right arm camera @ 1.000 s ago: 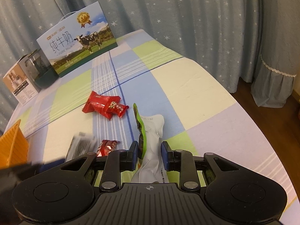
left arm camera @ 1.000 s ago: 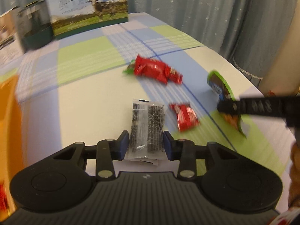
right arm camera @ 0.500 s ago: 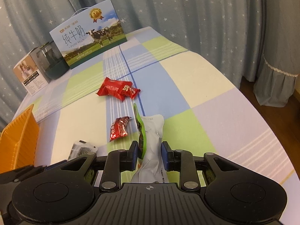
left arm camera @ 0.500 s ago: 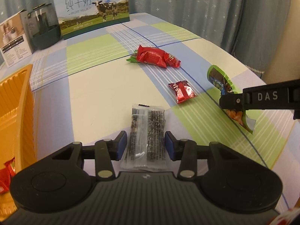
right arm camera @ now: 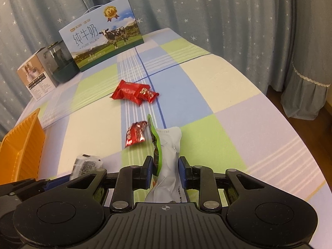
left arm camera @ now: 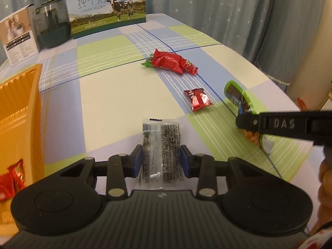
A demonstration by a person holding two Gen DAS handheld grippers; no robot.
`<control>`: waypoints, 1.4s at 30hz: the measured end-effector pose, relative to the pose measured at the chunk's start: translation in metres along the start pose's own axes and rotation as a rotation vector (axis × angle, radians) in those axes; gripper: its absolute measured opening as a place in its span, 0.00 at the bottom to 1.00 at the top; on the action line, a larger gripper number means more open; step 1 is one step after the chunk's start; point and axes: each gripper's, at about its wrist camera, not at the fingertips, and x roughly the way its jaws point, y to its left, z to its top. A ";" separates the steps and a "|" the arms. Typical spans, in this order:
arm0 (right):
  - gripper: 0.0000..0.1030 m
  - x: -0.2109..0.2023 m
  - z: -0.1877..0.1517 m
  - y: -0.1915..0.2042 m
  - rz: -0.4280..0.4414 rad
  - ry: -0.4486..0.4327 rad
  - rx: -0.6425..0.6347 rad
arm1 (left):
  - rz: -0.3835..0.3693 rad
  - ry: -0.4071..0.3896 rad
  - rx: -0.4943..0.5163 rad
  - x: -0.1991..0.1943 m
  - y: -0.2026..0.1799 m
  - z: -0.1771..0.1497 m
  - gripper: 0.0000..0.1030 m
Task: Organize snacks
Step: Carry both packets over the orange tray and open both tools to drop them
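Left wrist view: left gripper [left arm camera: 161, 158] pinches a flat clear speckled packet [left arm camera: 160, 145] — right gripper [right arm camera: 165, 171] clamps a crinkled green-edged foil pouch [right arm camera: 168, 153].

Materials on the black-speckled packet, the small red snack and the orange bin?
Black-speckled packet: clear glossy plastic film; contents show through. Small red snack: metallised foil-look wrapper, likely plastic laminate; crinkled with bright glints. Orange bin: moulded plastic, semi-matte; ribbed wall, uniform colour.
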 end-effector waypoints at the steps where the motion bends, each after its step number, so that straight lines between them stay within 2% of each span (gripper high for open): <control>1: 0.26 -0.003 -0.002 0.001 0.001 -0.001 0.006 | 0.000 -0.004 -0.004 -0.005 0.001 -0.001 0.33; 12: 0.26 -0.046 -0.025 0.022 0.018 -0.013 -0.001 | 0.011 -0.048 -0.045 -0.065 0.013 -0.012 0.33; 21: 0.26 -0.076 -0.026 0.063 0.073 -0.042 -0.064 | 0.054 -0.091 -0.104 -0.112 0.039 -0.014 0.33; 29: 0.26 -0.087 -0.025 0.111 0.135 -0.055 -0.142 | 0.113 -0.134 -0.138 -0.149 0.071 -0.015 0.33; 42: 0.26 -0.080 -0.024 0.178 0.261 -0.028 -0.228 | 0.211 -0.158 -0.282 -0.184 0.150 -0.029 0.33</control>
